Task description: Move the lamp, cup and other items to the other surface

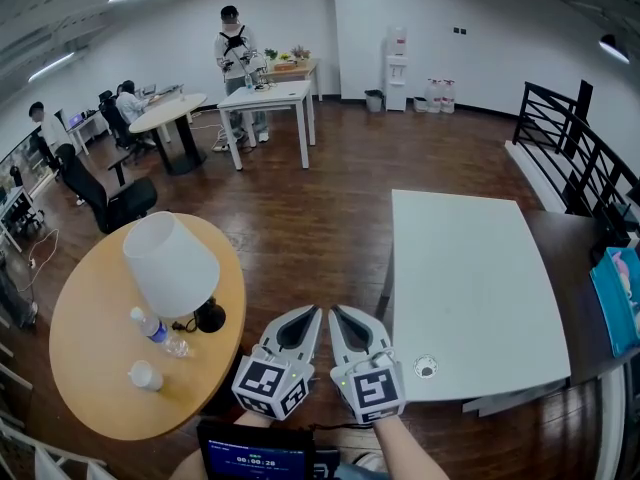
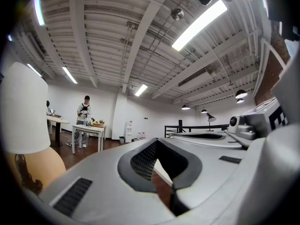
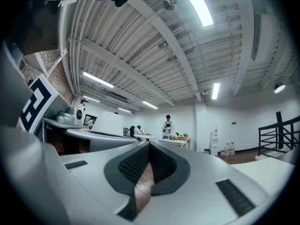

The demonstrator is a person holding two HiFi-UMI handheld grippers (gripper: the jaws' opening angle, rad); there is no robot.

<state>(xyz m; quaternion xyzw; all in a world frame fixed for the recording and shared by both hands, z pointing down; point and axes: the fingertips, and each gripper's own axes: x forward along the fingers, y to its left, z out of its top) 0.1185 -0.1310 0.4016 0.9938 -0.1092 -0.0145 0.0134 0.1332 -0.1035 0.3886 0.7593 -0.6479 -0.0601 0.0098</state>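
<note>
The lamp [image 1: 175,268], with a white shade and a black base, stands on the round wooden table [image 1: 95,368] at the left. A clear water bottle [image 1: 158,332] lies beside it, and a white cup [image 1: 146,375] stands nearer me. The white rectangular table [image 1: 470,288] is at the right. My left gripper [image 1: 308,316] and right gripper [image 1: 340,316] hang side by side over the floor between the two tables, both shut with nothing in them. In the left gripper view the closed jaws [image 2: 157,143] point level and the lamp shade [image 2: 21,109] is at the left. The right gripper view shows its closed jaws [image 3: 149,144].
A black office chair [image 1: 110,198] stands behind the round table. A black railing [image 1: 580,148] and a dark shelf with a blue item [image 1: 620,298] lie at the right. A person [image 1: 235,58] stands at a far white table [image 1: 270,98]. A small screen [image 1: 255,458] sits below the grippers.
</note>
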